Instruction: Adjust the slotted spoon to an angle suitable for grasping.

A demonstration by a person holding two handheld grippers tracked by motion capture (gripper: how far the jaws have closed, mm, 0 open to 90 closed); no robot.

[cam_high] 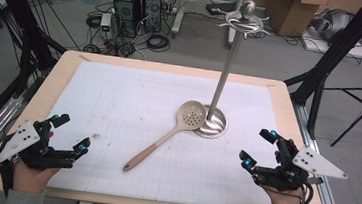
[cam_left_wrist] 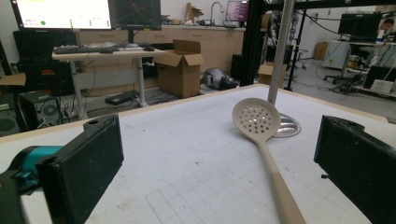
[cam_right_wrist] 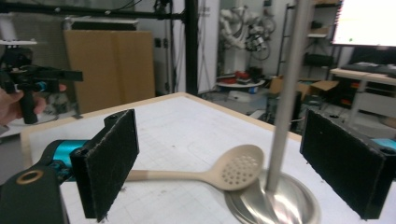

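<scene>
A beige slotted spoon [cam_high: 165, 138] lies on the white gridded mat, handle toward the near left. Its perforated bowl leans on the rim of a metal stand's round base [cam_high: 215, 127]. The stand's pole [cam_high: 226, 66] rises upright to curved hooks at the top. My left gripper [cam_high: 71, 131] hovers at the near left, open and holding nothing, well apart from the spoon. My right gripper [cam_high: 257, 148] is open at the near right, beside the base. In the left gripper view the spoon [cam_left_wrist: 261, 135] lies between the jaws, farther off. In the right gripper view the spoon [cam_right_wrist: 224, 172] and pole [cam_right_wrist: 287, 93] stand ahead.
The mat [cam_high: 134, 97] covers most of the wooden table [cam_high: 61, 70]. Beyond the far edge, computer towers [cam_high: 138, 2], cables and a cardboard box [cam_high: 290, 12] sit on the floor. Black frame legs [cam_high: 334, 51] flank the table's right side. The other hand's gripper [cam_right_wrist: 32, 77] appears far left.
</scene>
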